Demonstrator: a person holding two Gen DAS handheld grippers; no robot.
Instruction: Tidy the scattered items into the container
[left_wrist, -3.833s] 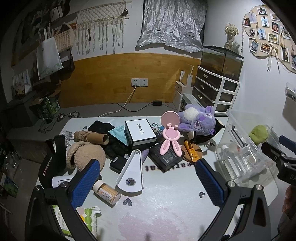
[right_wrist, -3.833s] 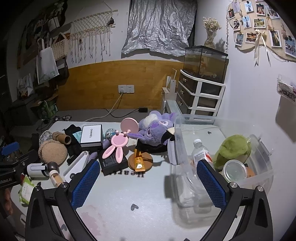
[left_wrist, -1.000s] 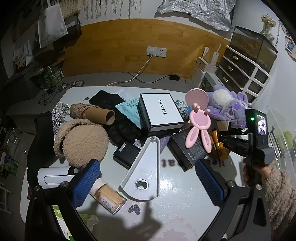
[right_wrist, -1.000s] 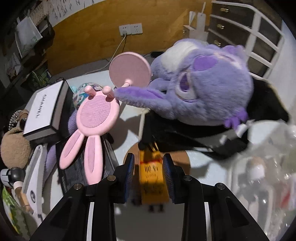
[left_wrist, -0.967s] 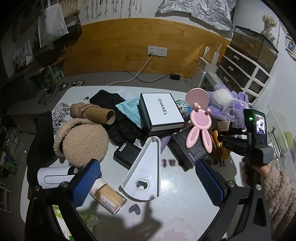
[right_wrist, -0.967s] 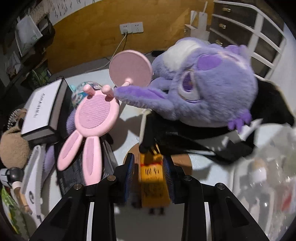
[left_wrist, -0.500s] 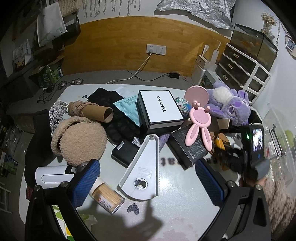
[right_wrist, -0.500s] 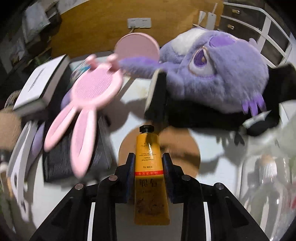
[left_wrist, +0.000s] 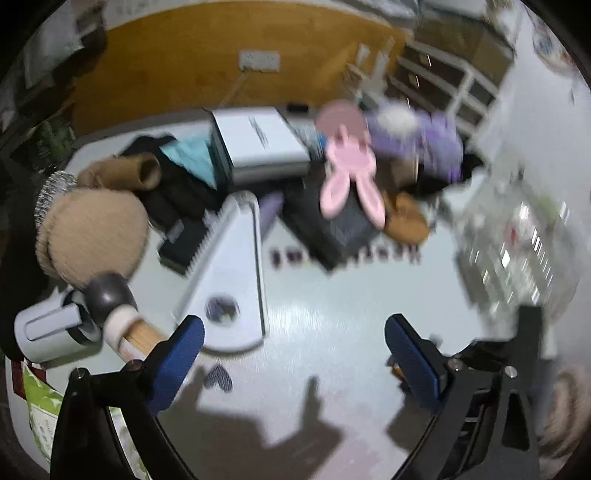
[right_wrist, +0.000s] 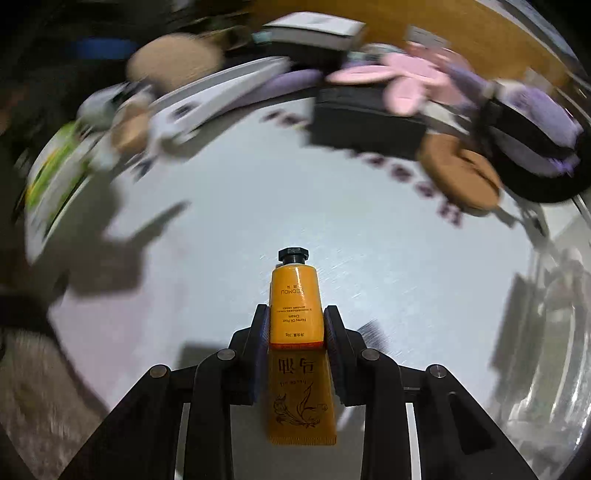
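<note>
The right gripper (right_wrist: 295, 325) is clamped on the orange tube (right_wrist: 297, 332), cap pointing away along the fingers, with the clear container (right_wrist: 554, 332) probably just to its right, while the left gripper (left_wrist: 293, 350), closing on nothing, hovers near the white wedge (left_wrist: 229, 273).

A pale table (left_wrist: 325, 314) with dark lettering carries a clutter across its far side: white wedge (left_wrist: 232, 273), tan hat (left_wrist: 92, 236), black case (left_wrist: 325, 225), brown disc (left_wrist: 406, 221), bottle (left_wrist: 125, 325) near left, clear bin (left_wrist: 517, 251) right.
</note>
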